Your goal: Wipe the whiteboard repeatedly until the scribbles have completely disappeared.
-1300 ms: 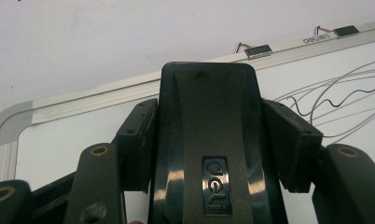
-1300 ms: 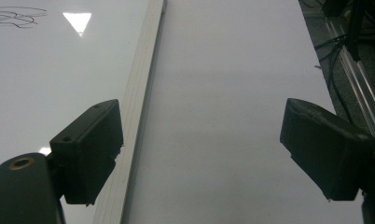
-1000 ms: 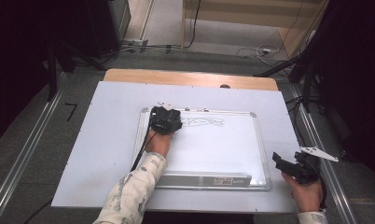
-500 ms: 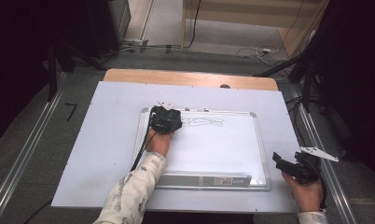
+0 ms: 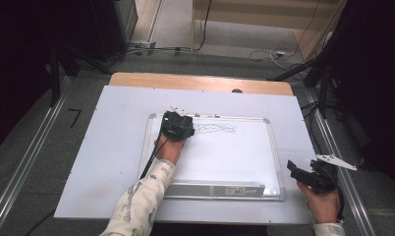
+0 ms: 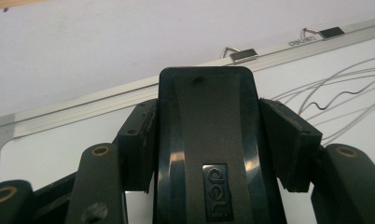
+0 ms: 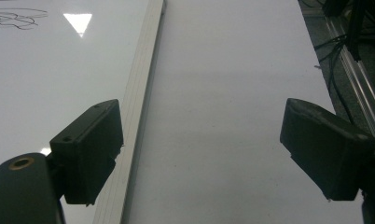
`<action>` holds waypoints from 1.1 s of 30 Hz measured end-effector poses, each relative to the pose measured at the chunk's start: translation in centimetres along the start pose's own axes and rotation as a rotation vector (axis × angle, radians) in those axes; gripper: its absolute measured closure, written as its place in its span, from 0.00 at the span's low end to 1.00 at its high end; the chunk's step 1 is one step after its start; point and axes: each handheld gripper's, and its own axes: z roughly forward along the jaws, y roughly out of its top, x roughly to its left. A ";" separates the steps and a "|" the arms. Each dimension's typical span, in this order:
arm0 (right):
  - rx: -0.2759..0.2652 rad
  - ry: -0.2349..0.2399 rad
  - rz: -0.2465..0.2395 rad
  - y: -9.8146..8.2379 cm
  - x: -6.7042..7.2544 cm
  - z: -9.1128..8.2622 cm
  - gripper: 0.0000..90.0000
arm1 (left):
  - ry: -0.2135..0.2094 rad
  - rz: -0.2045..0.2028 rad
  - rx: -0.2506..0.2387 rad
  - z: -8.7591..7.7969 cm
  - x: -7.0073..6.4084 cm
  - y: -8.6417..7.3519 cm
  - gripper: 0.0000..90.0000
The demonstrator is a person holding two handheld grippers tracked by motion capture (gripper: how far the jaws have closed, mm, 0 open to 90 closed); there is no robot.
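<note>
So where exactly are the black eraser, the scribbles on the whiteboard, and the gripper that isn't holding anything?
black eraser point(image 6: 205, 154): left gripper view, on its glossy back above the logo.
scribbles point(image 5: 216, 129): high view, on the drawn lines by the whiteboard's top edge.
right gripper point(image 5: 297, 172): high view, between its open fingertips.
</note>
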 end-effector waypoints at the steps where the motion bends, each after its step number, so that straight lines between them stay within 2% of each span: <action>1: 0.000 0.001 0.000 0.0 0.0 0.0 0.13 | -0.002 0.004 0.004 0.0 -0.1 0.0 0.46; 33: -0.003 0.008 0.000 0.0 -0.1 0.0 0.13 | -0.052 0.043 0.021 1.4 -4.1 1.3 0.46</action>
